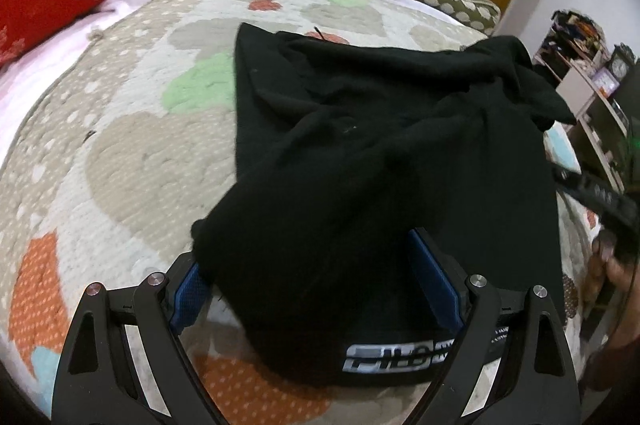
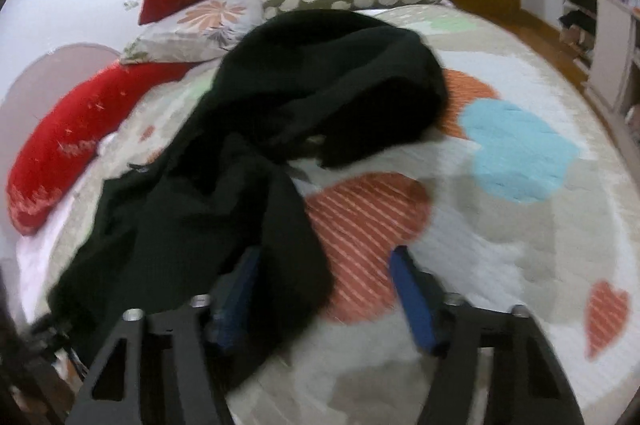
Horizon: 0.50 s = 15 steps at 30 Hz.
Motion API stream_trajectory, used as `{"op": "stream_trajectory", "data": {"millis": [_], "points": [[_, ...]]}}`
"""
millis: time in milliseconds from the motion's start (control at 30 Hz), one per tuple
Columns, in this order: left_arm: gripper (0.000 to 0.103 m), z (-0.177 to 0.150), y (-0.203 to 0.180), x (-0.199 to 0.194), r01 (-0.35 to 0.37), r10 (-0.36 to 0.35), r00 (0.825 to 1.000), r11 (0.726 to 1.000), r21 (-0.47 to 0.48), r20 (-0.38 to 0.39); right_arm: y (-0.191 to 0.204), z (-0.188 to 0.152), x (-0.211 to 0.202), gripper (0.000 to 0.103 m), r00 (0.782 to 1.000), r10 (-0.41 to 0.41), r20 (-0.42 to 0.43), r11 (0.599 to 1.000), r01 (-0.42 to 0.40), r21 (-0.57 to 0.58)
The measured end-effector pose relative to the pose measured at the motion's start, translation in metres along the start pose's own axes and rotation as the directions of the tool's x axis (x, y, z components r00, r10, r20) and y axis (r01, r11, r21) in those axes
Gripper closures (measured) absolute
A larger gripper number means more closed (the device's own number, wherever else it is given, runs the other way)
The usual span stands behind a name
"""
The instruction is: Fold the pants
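While the left gripper (image 1: 316,281) has its jaws spread wide around the waistband end of the black pants (image 1: 384,153) (pads apart, cloth draped between), the right gripper (image 2: 324,289) stands half open with a pant edge over its left pad. The pants lie crumpled mid-bed; bare quilt (image 2: 500,245) opens rightward, pillows (image 2: 192,25) beyond.
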<state>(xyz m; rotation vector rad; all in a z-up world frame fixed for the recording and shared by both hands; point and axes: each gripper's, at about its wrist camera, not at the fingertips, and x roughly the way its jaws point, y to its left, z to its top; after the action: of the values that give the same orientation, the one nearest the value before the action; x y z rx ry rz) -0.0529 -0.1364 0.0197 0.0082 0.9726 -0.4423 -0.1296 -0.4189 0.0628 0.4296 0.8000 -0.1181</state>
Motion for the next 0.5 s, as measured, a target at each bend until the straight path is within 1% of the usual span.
{"op": "stream_trajectory", "data": {"millis": [33,67,100,133,200,267,300,400,433,467,500], "points": [[0.013,0.0,-0.002,0.002,-0.005,0.005,1.0,1.0,0.009,0.005,0.007,0.0,0.005,0.069,1.0,0.008,-0.007,1.0,-0.008,-0.016],[0.013,0.0,-0.003,0.003,-0.007,0.007,1.0,1.0,0.017,0.013,0.013,0.0,0.01,0.078,1.0,0.016,-0.018,0.999,-0.016,-0.038],[0.014,0.0,-0.004,0.003,-0.006,0.006,1.0,1.0,0.02,0.02,0.018,-0.001,0.012,0.084,1.0,0.014,-0.02,0.999,-0.015,-0.051],[0.017,0.0,-0.003,0.003,-0.005,0.005,1.0,1.0,0.02,0.02,0.023,0.001,0.013,0.089,0.999,0.032,-0.026,0.997,-0.033,-0.065],[0.022,0.001,-0.002,0.0,0.005,-0.006,1.0,1.0,0.012,0.019,0.024,0.003,0.008,0.09,0.999,0.043,-0.026,0.997,-0.045,-0.063],[0.024,0.001,0.002,-0.005,0.03,-0.029,0.999,1.0,-0.01,0.015,0.016,0.0,-0.014,0.091,0.994,0.111,0.002,0.994,-0.111,-0.013],[0.024,0.001,0.003,-0.006,0.037,-0.037,0.999,0.999,-0.017,0.013,0.011,-0.001,-0.028,0.091,0.992,0.12,0.028,0.993,-0.12,-0.001],[0.024,-0.001,0.004,-0.013,0.046,-0.046,0.999,0.999,-0.016,0.015,-0.004,-0.009,-0.078,0.091,0.989,0.092,0.117,0.995,-0.095,0.016],[0.024,-0.002,0.004,-0.015,0.041,-0.041,0.999,0.999,-0.012,0.018,-0.017,-0.016,-0.105,0.091,0.985,0.063,0.161,0.997,-0.069,0.033],[0.024,-0.004,0.004,-0.016,0.041,-0.041,0.999,0.999,-0.011,0.018,-0.024,-0.018,-0.117,0.091,0.983,0.036,0.181,0.998,-0.044,0.04],[0.024,-0.005,0.004,-0.017,0.042,-0.042,0.999,0.999,-0.01,0.017,-0.038,-0.027,-0.143,0.091,0.977,-0.031,0.213,0.998,0.019,0.056]]}}
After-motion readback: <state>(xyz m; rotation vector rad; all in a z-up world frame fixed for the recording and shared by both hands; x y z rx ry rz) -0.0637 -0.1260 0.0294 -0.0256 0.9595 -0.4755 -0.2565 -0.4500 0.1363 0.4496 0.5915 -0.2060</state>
